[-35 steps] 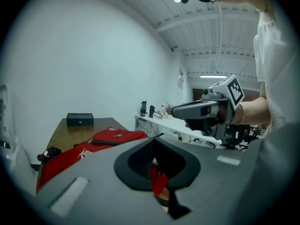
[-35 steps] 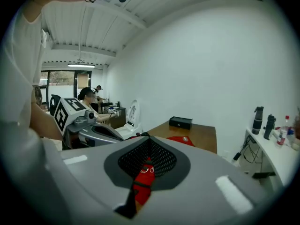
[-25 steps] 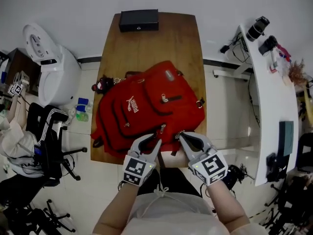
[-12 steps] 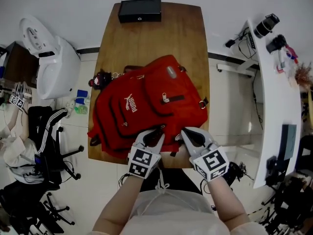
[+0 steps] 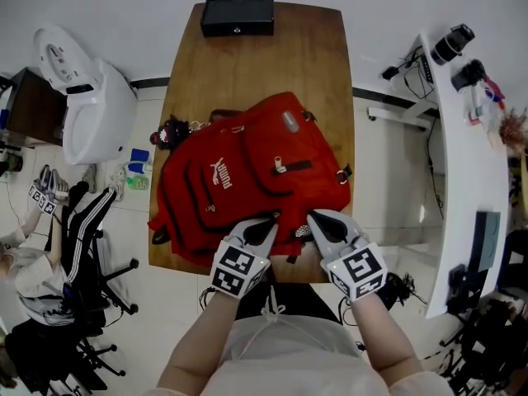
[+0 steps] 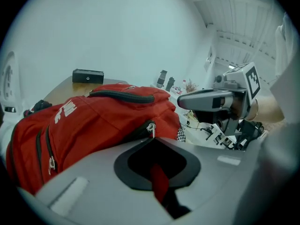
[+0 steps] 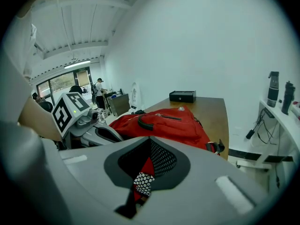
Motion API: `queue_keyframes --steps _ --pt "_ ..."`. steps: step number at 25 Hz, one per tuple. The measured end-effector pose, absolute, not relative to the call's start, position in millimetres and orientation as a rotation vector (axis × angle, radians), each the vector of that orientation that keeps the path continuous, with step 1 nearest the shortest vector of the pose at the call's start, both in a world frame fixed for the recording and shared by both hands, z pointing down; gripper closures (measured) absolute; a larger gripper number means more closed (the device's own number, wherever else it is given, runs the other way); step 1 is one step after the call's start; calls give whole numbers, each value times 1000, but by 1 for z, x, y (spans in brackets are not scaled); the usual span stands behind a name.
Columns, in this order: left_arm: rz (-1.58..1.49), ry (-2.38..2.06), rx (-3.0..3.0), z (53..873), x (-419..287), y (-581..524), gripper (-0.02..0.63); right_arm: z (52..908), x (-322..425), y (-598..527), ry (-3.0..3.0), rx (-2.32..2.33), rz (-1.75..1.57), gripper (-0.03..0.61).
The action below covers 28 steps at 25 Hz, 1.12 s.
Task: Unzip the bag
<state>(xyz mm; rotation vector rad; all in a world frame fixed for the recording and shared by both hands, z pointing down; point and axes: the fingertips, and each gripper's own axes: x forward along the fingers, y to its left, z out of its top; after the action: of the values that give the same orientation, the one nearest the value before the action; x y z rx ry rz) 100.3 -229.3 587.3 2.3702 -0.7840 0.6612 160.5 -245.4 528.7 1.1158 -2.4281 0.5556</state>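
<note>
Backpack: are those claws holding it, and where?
Yes. The left gripper, jaws closing, pinches a red strip at the near edge of the backpack; the right gripper pinches mesh there.

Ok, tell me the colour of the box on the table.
Black: the box shows best in the head view.

White Puma logo lettering (image 5: pixel 221 174), on front of the red backpack (image 5: pixel 256 151)

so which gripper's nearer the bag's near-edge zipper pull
Left. Left gripper, jaws closing on the bag, sits just behind the zipper pull; right gripper pinches the bag farther right.
</note>
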Motion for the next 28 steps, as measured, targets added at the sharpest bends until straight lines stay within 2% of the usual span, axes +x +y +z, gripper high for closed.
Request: queue_keyframes --steps 16,28 --pt "673 -836 2472 562 66 -210 606 563 137 -232 -2361 1070 559 572" --pt "646 -884 2422 573 16 -201 604 581 139 -235 -2302 1106 585 572"
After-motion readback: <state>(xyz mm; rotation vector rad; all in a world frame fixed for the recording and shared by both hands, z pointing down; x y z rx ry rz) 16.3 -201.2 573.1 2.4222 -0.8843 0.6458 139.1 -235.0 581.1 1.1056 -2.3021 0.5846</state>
